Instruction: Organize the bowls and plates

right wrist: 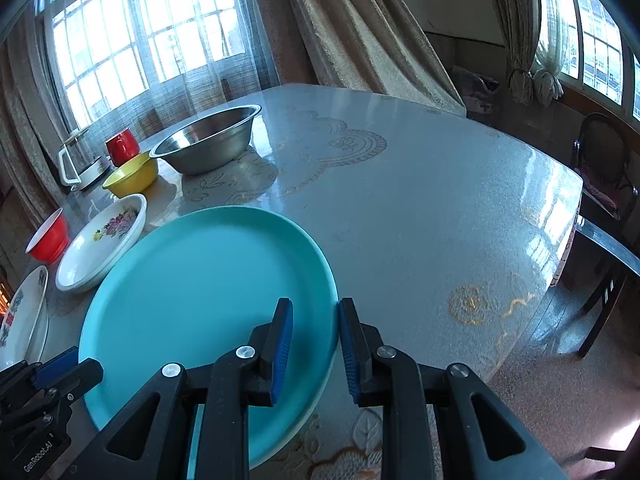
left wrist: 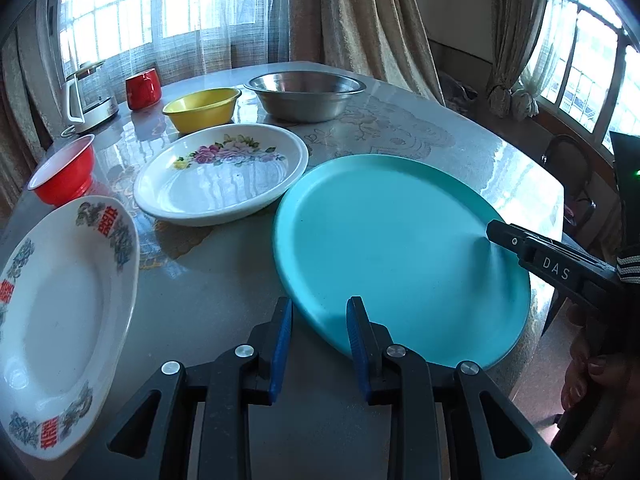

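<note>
Right wrist view shows you the blue plate (right wrist: 208,300) lying near the front edge of the table (right wrist: 420,208), with your right gripper (right wrist: 314,352) straddling its right rim: one blue pad sits over the plate's face, the other just outside the edge, the jaws drawn narrow around the rim. Whether the pads are truly biting the rim cannot be told from here, so confirm the pinch before you lift. In the left wrist view your left gripper (left wrist: 320,344) stands at the plate's near edge, jaws narrow, one pad outside the rim and the other over the plate; that grip looks no more settled. Lift with both sides together and keep the plate level, since it is wide and shallow and could pivot out of a one-sided pinch. Just left of the blue plate, nearly touching it, is the flowered dish (left wrist: 222,174); clear its rim as you rise so you do not drag it. Further left sit the white plate with red characters (left wrist: 60,312) and the red bowl (left wrist: 64,172); farther back are the yellow bowl (left wrist: 202,108), the steel bowl (left wrist: 304,94), a red cup (left wrist: 143,88) and a kettle (left wrist: 86,96). Judging by size, the blue plate would best go under the smaller plates.
</note>
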Demonstrator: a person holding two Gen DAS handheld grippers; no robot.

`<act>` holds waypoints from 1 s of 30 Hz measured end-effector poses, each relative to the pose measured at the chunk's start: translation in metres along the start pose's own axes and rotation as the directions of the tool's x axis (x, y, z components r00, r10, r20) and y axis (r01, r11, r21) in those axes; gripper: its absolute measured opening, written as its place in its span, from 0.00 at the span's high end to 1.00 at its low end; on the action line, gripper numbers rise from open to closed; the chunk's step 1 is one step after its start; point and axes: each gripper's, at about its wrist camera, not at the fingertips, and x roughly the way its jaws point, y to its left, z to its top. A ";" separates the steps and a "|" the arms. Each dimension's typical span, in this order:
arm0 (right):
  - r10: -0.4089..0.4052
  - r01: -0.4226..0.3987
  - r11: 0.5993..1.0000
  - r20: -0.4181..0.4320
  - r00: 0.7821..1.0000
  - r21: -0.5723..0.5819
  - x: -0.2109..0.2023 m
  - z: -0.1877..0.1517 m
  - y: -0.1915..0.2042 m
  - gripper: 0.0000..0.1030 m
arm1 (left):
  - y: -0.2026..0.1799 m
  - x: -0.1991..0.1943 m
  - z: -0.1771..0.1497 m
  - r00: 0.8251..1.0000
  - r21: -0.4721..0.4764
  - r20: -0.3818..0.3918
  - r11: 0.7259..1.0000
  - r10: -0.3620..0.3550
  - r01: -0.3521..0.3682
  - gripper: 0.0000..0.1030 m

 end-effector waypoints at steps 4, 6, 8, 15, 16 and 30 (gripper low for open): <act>0.001 -0.001 1.000 -0.006 1.000 0.002 -0.004 -0.004 0.004 0.77 | 0.003 -0.004 -0.005 1.000 -0.001 0.005 1.000 0.004 -0.004 0.73; -0.007 0.007 1.000 -0.008 1.000 -0.005 -0.006 -0.006 0.006 0.77 | 0.003 -0.005 -0.006 1.000 -0.003 0.004 1.000 0.006 -0.006 0.73; -0.009 0.009 1.000 -0.011 1.000 -0.003 -0.008 -0.008 0.008 0.77 | 0.005 -0.007 -0.008 1.000 -0.008 0.003 1.000 0.005 -0.005 0.73; -0.018 0.018 1.000 -0.014 1.000 -0.008 -0.013 -0.015 0.015 0.76 | 0.009 -0.012 -0.013 1.000 -0.013 0.014 1.000 0.011 -0.011 0.73; -0.022 0.022 1.000 -0.014 1.000 -0.010 -0.013 -0.015 0.016 0.75 | 0.009 -0.013 -0.014 1.000 -0.013 0.015 1.000 0.011 -0.010 0.73; -0.027 0.025 0.997 0.020 0.999 0.067 -0.026 -0.013 0.014 0.63 | 0.025 -0.047 -0.023 0.996 -0.043 0.084 0.999 -0.007 0.011 0.38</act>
